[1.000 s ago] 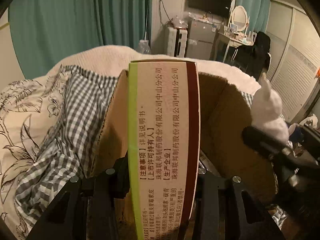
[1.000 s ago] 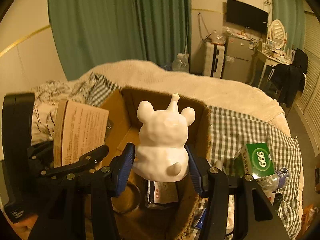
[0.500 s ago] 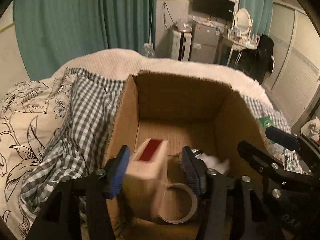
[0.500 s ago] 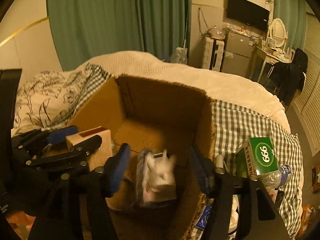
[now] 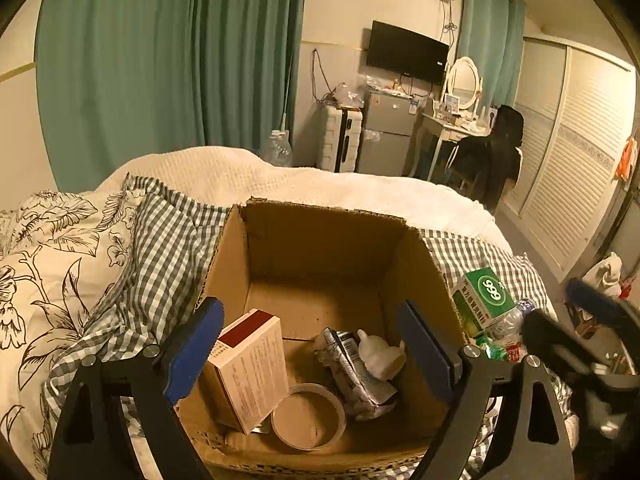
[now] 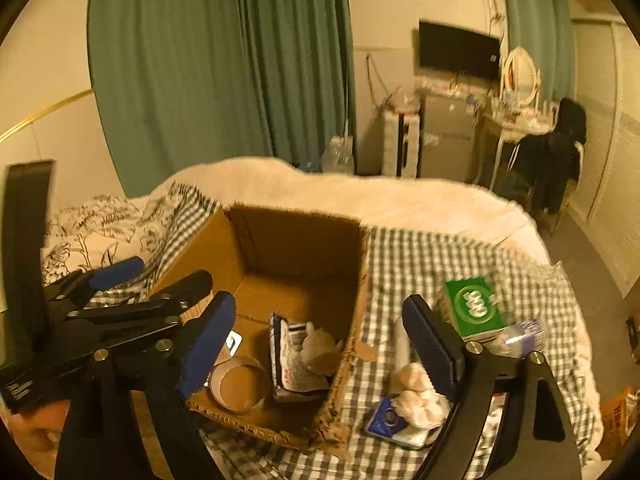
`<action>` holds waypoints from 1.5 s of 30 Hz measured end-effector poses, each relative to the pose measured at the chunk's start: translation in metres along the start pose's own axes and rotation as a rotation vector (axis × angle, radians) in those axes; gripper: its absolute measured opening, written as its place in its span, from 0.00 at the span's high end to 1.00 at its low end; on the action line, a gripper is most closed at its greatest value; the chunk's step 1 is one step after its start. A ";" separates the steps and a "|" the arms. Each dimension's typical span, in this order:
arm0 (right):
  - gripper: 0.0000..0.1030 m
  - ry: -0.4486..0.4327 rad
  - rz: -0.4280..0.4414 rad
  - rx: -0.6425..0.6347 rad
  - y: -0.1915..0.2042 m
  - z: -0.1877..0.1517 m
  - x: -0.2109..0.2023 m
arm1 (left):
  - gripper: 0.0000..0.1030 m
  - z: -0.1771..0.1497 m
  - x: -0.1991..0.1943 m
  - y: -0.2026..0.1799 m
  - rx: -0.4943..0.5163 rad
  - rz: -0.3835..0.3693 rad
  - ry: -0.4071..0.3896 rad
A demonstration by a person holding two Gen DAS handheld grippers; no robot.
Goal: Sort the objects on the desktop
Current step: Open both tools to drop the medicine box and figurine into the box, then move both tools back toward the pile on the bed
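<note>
Checkered bedding (image 6: 420,256) holds clutter (right view only); both hand-held grippers (image 5: 312,344) (image 6: 320,332) gape empty over the box (image 5: 320,240).

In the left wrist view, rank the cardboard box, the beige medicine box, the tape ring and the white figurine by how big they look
1. cardboard box
2. beige medicine box
3. tape ring
4. white figurine, partly hidden, so unsure

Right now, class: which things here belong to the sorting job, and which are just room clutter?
Job: cardboard box, medicine box, tape roll, white figurine, green box, left gripper, right gripper.

Clutter: curtain, TV, mirror.
</note>
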State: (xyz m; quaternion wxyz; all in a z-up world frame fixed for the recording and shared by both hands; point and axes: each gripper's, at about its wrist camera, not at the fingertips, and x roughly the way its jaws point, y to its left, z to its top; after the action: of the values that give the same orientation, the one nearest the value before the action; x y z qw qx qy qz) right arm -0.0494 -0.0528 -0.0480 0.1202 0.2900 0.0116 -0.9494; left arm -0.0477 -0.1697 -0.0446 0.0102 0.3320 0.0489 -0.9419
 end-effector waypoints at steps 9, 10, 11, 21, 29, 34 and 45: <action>0.00 -0.143 -0.079 0.061 -0.025 0.004 -0.060 | 0.00 0.002 -0.028 -0.012 -0.032 -0.023 -0.077; 0.00 -0.156 -0.084 0.073 -0.030 0.004 -0.066 | 0.00 0.002 -0.031 -0.015 -0.031 -0.033 -0.082; 0.00 -0.172 -0.087 0.088 -0.036 0.004 -0.074 | 0.00 0.002 -0.032 -0.018 -0.030 -0.041 -0.084; 0.00 -0.262 -0.174 0.145 -0.081 0.003 -0.120 | 0.00 -0.005 -0.045 -0.056 0.035 -0.070 -0.129; 0.00 -0.301 -0.226 0.207 -0.121 -0.007 -0.143 | 0.00 -0.010 -0.053 -0.087 0.059 -0.157 -0.138; 0.00 -0.294 -0.264 0.204 -0.140 -0.014 -0.148 | 0.00 -0.020 -0.051 -0.119 0.098 -0.160 -0.137; 0.00 -0.181 -0.281 0.204 -0.183 -0.031 -0.130 | 0.00 -0.044 -0.031 -0.169 0.214 -0.234 -0.078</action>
State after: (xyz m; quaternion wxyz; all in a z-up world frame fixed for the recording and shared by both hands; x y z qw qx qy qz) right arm 0.0292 0.1562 -0.0105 -0.0431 0.2099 -0.0553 -0.9752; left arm -0.0054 0.0025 -0.0448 -0.1330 0.2864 -0.0141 -0.9487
